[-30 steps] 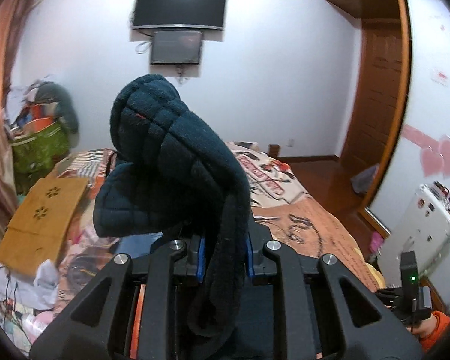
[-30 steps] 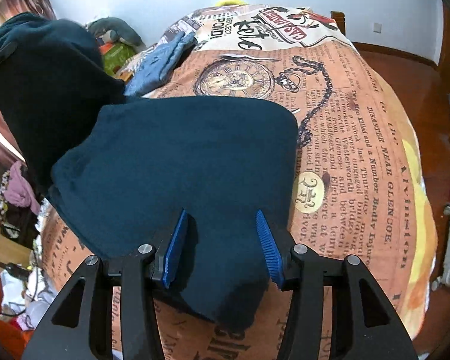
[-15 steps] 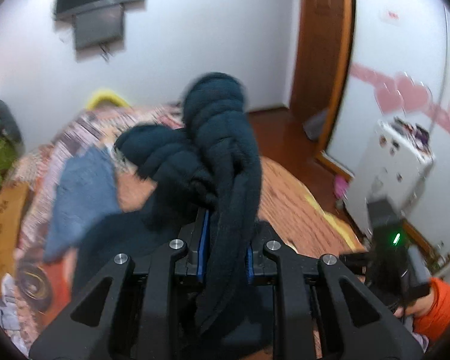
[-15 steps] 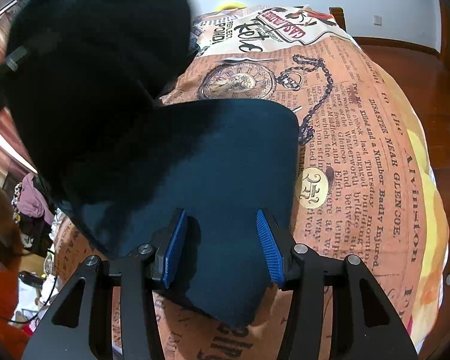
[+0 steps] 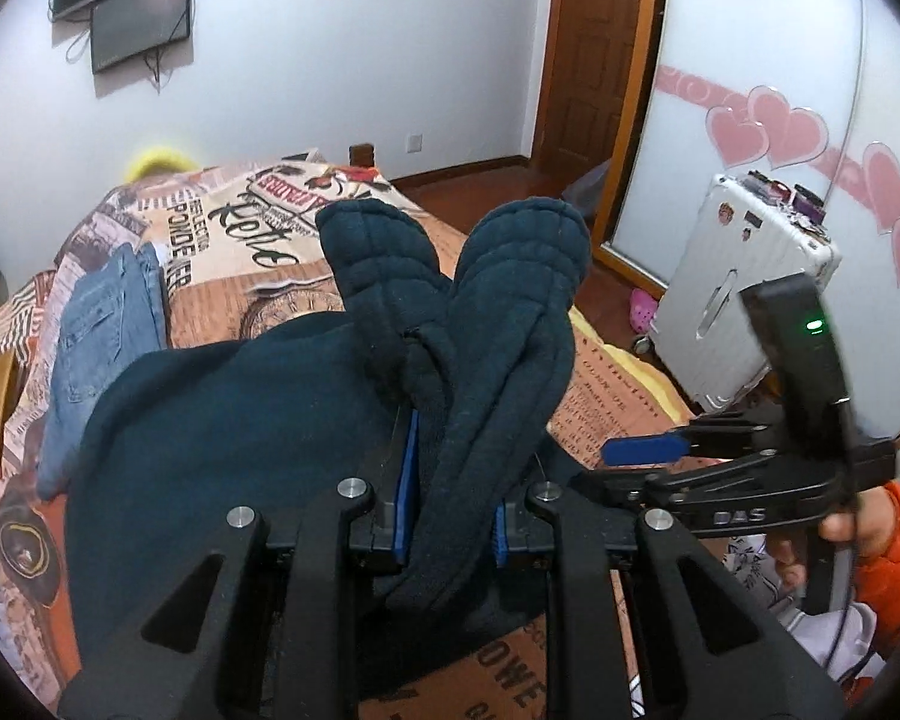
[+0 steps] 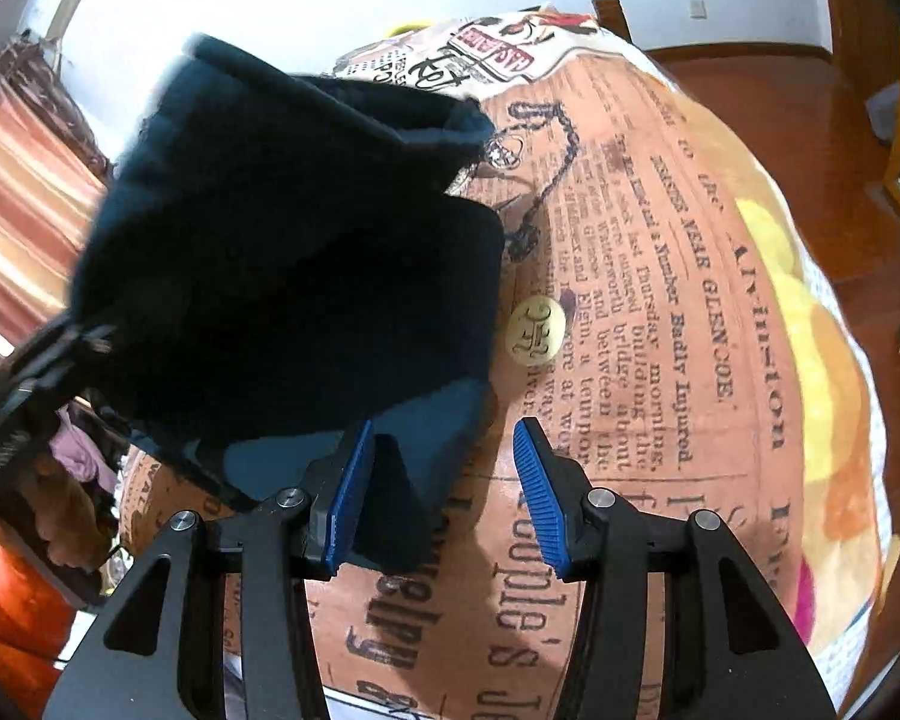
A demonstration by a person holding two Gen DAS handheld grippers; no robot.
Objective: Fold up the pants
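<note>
My left gripper clamps the dark fleece pants bunched; my right gripper hangs wide. Releasing unevenly over the bed could skew the fold.

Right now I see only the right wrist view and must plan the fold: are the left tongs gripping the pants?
Observer: Yes, the left tongs are shut on a bunched part of the dark pants.
Operator: Anything else lying on the bed?
Observer: Blue jeans lie on the bedspread beside the pants, on the left in the left wrist view.
</note>
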